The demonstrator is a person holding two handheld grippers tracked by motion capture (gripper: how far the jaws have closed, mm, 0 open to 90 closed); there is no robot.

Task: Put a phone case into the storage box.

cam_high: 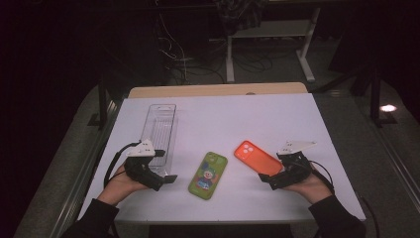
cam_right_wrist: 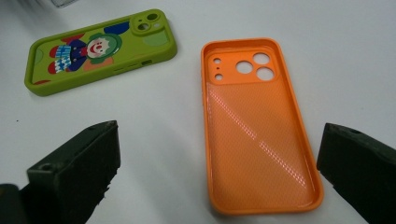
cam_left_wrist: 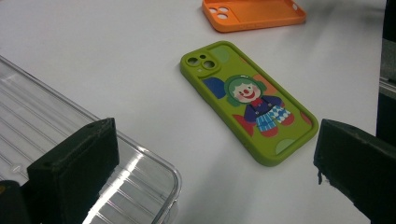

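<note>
**Orange case lies flat, and that is the trouble**

My right gripper (cam_high: 271,179) hangs just short of the orange phone case (cam_right_wrist: 259,126), jaws spread wide with nothing between them. The case lies hollow side up on the white table (cam_high: 277,119), right of the green clown phone case (cam_high: 208,174). Its thin rim hugs the surface, so I judge my pads could skid over it or shove it away. My left gripper (cam_high: 166,181) is open too, its near jaw over the corner of the clear plastic tray (cam_high: 159,130).

Left tool (cam_high: 168,166) and right tool (cam_high: 263,179) low, jaws wide apart, both empty.
</note>
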